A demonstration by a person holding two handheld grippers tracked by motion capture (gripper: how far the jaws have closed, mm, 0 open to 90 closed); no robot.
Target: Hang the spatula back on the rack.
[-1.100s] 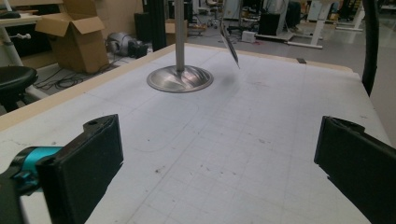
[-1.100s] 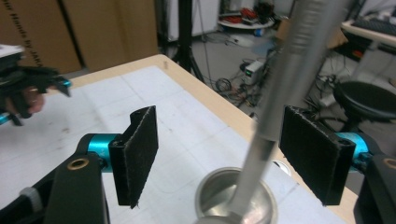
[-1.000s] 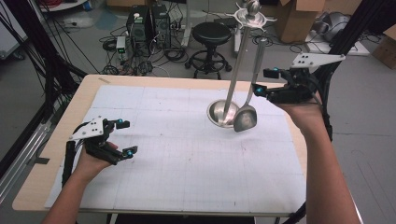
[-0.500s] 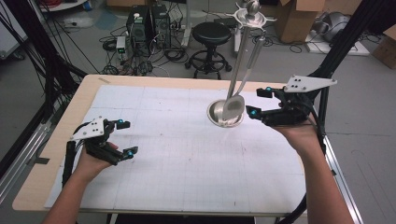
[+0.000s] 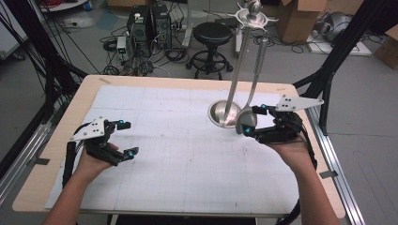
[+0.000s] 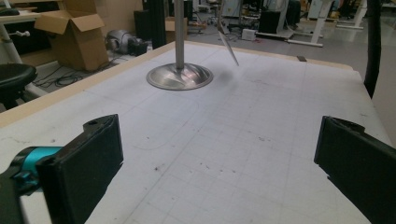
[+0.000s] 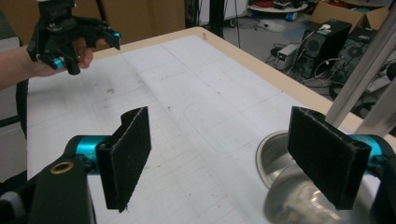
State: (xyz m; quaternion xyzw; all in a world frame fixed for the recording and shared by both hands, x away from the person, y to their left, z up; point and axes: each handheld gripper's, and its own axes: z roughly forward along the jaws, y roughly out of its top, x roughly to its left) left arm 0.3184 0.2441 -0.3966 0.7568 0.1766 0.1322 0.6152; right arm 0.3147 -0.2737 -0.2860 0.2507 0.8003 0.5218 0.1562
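Each hand carries a black gripper, the left gripper (image 5: 124, 138) and the right gripper (image 5: 257, 123), topped by a grey 3-cornered plate. Their 2 flat black jaws sit on teal-blue mounts, with a brass-coloured ring on the right body. Both forearms are bare, with no sleeves, and black cables trail back along them.

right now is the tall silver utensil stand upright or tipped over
Upright: the tall silver utensil stand rises straight from its round base on the white gridded mat, with a steel ladle hanging beside it.
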